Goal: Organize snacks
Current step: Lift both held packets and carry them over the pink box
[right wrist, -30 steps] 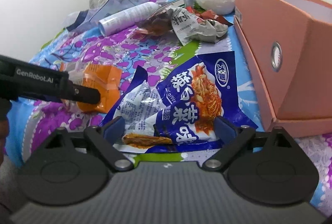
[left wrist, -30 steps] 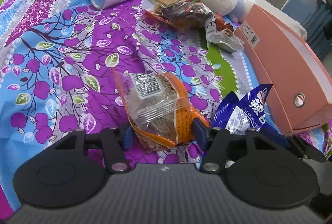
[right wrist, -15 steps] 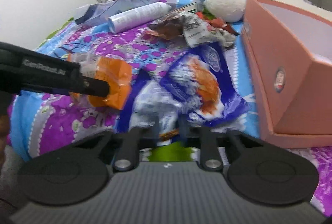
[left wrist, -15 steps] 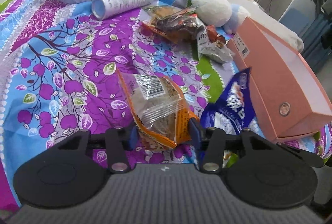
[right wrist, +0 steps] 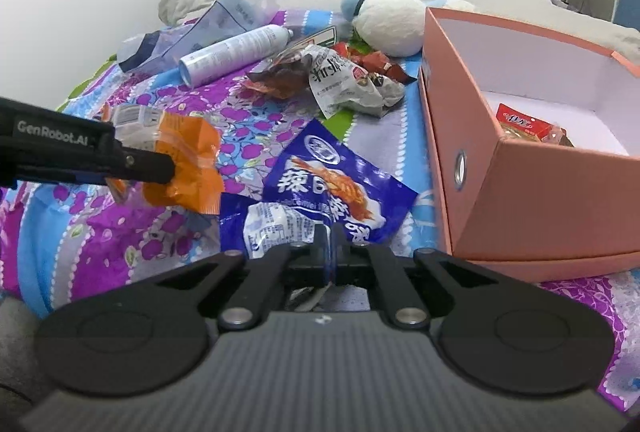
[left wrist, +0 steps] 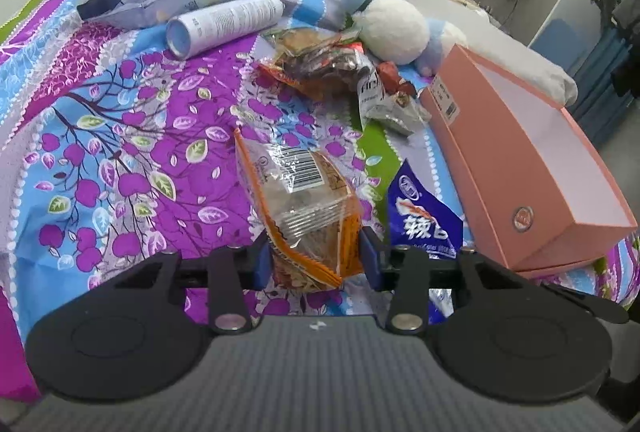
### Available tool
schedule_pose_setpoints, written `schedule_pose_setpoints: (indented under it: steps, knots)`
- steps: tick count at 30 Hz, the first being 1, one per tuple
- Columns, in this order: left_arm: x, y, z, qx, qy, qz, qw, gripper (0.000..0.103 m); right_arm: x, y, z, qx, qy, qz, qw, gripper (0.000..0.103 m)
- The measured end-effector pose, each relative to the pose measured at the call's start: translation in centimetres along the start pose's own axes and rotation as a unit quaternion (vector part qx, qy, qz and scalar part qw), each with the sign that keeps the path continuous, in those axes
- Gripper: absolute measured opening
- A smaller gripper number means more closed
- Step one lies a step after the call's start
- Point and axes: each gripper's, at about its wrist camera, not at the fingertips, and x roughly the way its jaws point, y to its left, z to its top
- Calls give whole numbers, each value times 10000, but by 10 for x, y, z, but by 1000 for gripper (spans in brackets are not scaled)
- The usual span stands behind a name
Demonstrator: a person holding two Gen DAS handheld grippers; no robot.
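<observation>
Because both packets are already gripped, what matters for the coming move is where the pink box (right wrist: 532, 192) lies from each claw. The right gripper (right wrist: 330, 236) is clenched on the near edge of the blue snack bag (right wrist: 332, 188), whose long axis runs away from the claw and up to the left of the box; the box's near corner stands just beside it to the right, open top up, with a red packet (right wrist: 524, 124) already inside. The left gripper (left wrist: 316, 258) clamps the lower end of the orange-edged clear packet (left wrist: 300, 200), raised off the quilt (left wrist: 120, 152) on the far side of the blue bag from the box. The right hand is therefore judged nearer, with a short lift rightward over the wall.
</observation>
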Motion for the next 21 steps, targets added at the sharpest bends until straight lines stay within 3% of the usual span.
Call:
schedule_pose_setpoints:
  steps: [4, 7, 12, 17, 21]
  knots:
    - [2, 2, -6, -63, 47, -53, 10000, 48, 3, -12, -9, 499, 201, 71, 9985, 11]
    - [2, 4, -8, -68, 24, -74, 9999, 48, -4, -20, -17, 836, 121, 123, 9963, 68]
    - [3, 7, -7, -114, -10, -191, 9998, 46, -10, -39, -27, 1602, 8, 464, 9860, 67]
    - [13, 5, -8, -53, 66, -209, 9997, 45, 8, -60, -32, 2570, 154, 914, 9619, 68]
    - [21, 4, -8, -41, 142, -200, 9997, 44, 19, -64, -31, 2762, 230, 1091, 9546, 67]
